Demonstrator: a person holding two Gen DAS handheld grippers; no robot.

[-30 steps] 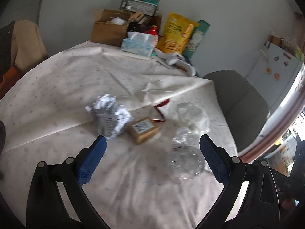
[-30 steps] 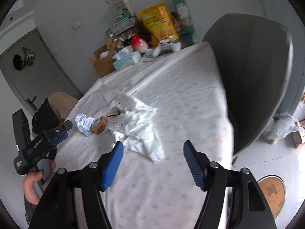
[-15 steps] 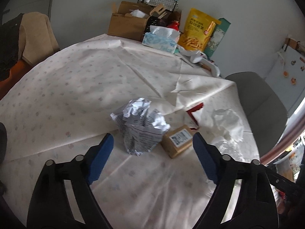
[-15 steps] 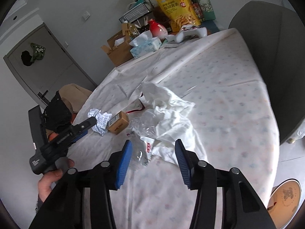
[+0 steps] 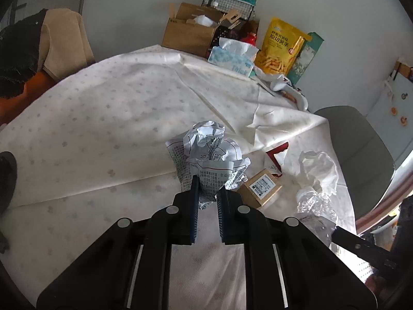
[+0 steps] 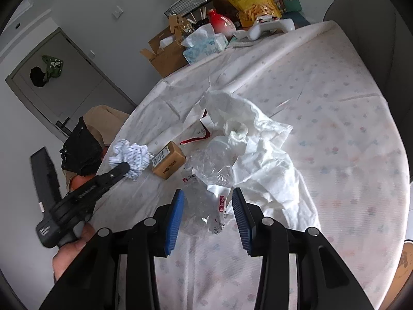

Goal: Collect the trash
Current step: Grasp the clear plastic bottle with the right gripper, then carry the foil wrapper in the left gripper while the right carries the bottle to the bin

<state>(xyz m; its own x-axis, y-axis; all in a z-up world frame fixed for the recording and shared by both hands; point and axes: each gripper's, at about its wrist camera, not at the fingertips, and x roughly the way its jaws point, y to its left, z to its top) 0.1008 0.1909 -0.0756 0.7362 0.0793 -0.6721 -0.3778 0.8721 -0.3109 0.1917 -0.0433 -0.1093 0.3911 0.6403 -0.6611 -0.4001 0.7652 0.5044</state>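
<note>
The tissue box (image 5: 230, 60) reads "Thick"; other print is illegible

Far edge of the surface (image 5: 108, 108), upper centre of frame: open cardboard box (image 5: 191, 35), black wire basket (image 5: 228, 1) behind it, blue tissue box (image 5: 232, 58) just right of the carton, then yellow snack bag (image 5: 282, 47) w/ a green carton (image 5: 308, 56) beside it. Grey chair (image 5: 358, 144) at right edge. Tan cloth w/ dark garment (image 5: 23, 51) upper left. Grey door (image 6: 64, 75) at left in right-wrist view.
</note>
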